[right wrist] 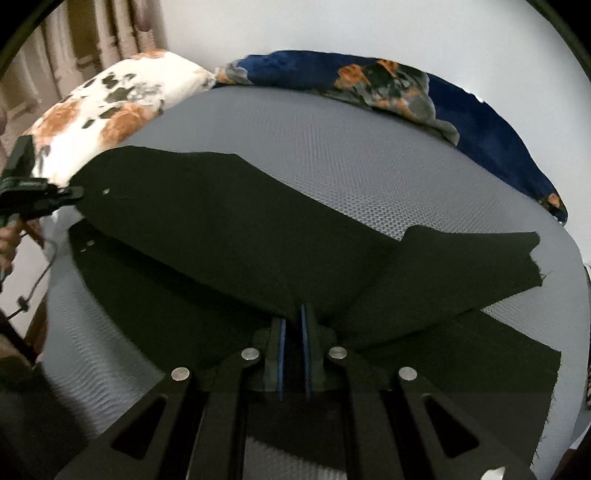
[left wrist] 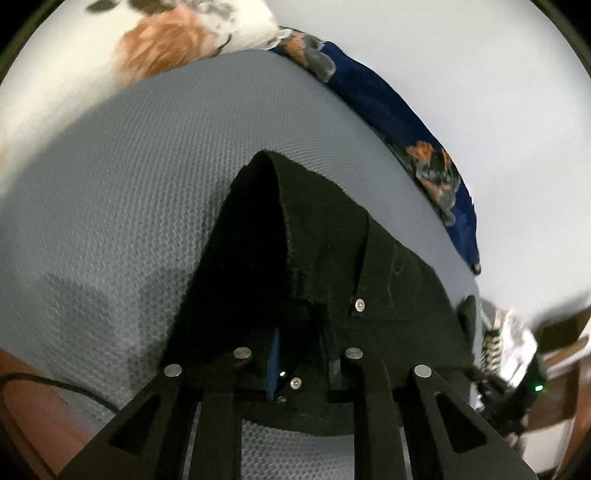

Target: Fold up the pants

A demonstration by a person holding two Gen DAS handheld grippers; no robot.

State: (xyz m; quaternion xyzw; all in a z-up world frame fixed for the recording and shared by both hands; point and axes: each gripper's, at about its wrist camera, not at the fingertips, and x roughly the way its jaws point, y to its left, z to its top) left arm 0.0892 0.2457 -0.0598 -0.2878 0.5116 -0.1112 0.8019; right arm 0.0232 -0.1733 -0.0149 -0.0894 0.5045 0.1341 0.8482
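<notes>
So the black pants [right wrist: 229, 229] are spread across a grey textured mattress [right wrist: 332, 155], and part of them is lifted off it. In the right wrist view the cloth rises in a tented fold toward the right gripper [right wrist: 293, 314], whose blue-padded fingers [right wrist: 303, 332] are pinched together on a bunched bit of the fabric. One frayed leg end [right wrist: 524, 258] sticks out to the right, raised, and another layer of the pants lies flat on the mattress below it.

Over at the far left of that same view you can see the left gripper [right wrist: 70, 194] at the waist end of the pants, right by a small metal rivet [right wrist: 106, 191], with a person's hand [right wrist: 7, 240] behind it.

From the left wrist view the left gripper [left wrist: 299, 354] is buried in dark cloth. The waistband stands up in a peak in front of the camera, and its fingers [left wrist: 275, 354] look nearly together with the fabric draped over and between them, so it reads as clamped on the pants. A silver button [left wrist: 360, 304] shows on the cloth just beside it.

Further out: a white pillow with orange and grey blotches [right wrist: 103, 107] sits at the head of the mattress, next to a navy floral blanket [right wrist: 480, 122] along the far edge, with a plain white wall [right wrist: 369, 29] behind.
</notes>
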